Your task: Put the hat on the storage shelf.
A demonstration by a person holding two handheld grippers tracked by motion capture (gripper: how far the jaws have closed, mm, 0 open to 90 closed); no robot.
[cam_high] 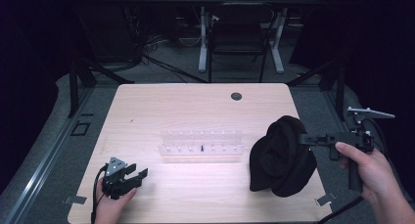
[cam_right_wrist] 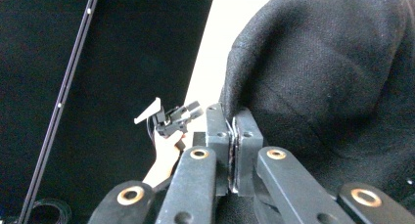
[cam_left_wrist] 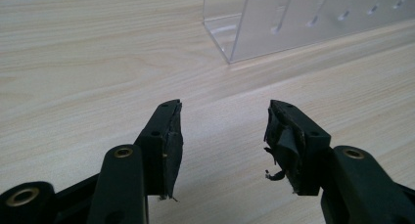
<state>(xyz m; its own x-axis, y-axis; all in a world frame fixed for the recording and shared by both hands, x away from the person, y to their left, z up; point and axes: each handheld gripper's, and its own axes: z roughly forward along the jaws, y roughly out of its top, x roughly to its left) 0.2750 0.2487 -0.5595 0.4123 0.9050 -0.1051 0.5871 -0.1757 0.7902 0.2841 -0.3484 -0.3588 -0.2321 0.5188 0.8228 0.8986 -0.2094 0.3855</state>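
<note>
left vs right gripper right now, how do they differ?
The left gripper has its jaws apart with nothing between them; the right gripper has its jaws pressed together on an edge of the black cloth. The left gripper sits low at the table's near left corner; the right gripper is at the right edge, beside the bundled cloth. Both are hand-held, with black jaws.

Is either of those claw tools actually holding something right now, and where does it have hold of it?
The right gripper pinches the black cloth by a fold at its edge, jaws shut on the fabric. The left gripper holds nothing; its jaws are open over the table.
</note>
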